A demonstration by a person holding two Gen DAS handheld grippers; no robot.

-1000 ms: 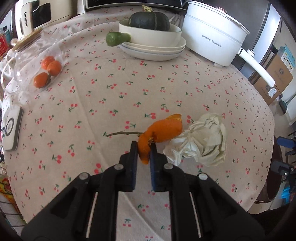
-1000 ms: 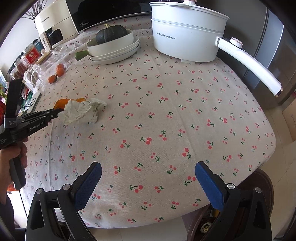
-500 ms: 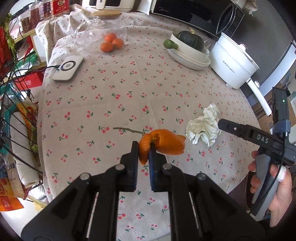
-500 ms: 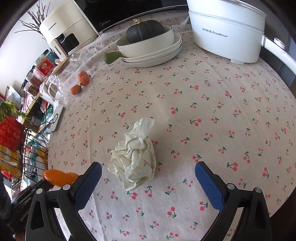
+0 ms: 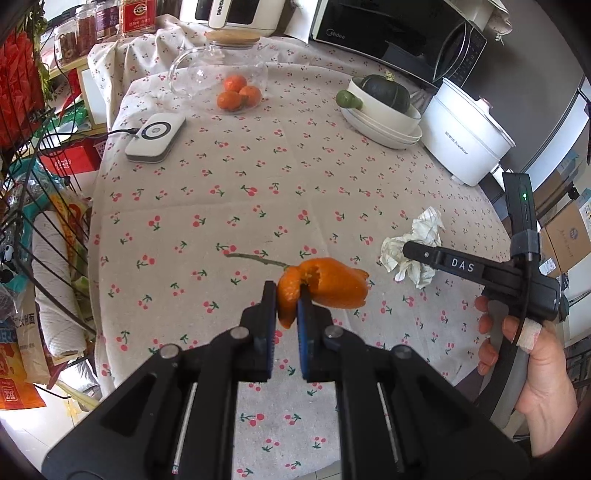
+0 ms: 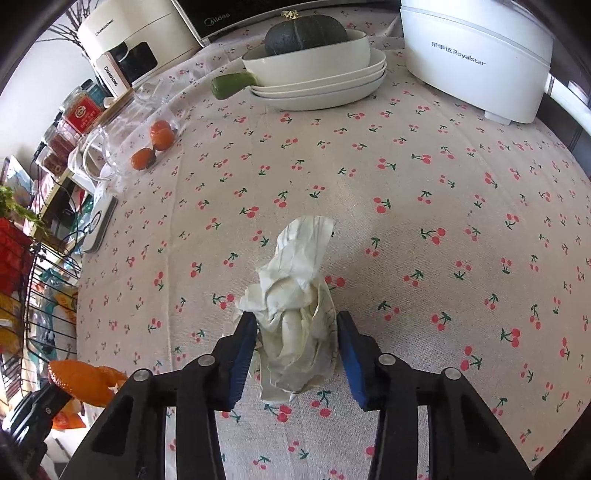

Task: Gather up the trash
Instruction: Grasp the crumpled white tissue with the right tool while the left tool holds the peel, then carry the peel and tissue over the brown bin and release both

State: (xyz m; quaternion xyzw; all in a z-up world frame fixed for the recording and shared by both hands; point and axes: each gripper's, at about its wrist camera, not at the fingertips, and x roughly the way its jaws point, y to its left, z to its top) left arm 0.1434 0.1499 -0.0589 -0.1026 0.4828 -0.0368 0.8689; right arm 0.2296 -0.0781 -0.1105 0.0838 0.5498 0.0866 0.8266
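My left gripper point(image 5: 287, 295) is shut on an orange peel point(image 5: 325, 284) and holds it above the cherry-print tablecloth point(image 5: 258, 177). The peel also shows in the right wrist view point(image 6: 85, 380), lower left. A crumpled white tissue point(image 6: 295, 325) lies on the cloth between the fingers of my right gripper point(image 6: 295, 332), which stand on either side of it with a small gap on each side. In the left wrist view the right gripper point(image 5: 413, 249) reaches over the tissue point(image 5: 413, 247). A thin twig point(image 5: 255, 258) lies on the cloth.
A white electric pot point(image 6: 476, 48), stacked white dishes with a green squash point(image 6: 306, 33), a glass jar with tangerines point(image 5: 236, 92) and a white charger pad point(image 5: 155, 136) stand on the far side. A wire rack point(image 5: 33, 206) stands left of the table.
My left gripper has lifted the peel and drawn back toward the near edge. My right gripper has moved in over the tissue and narrowed around it.
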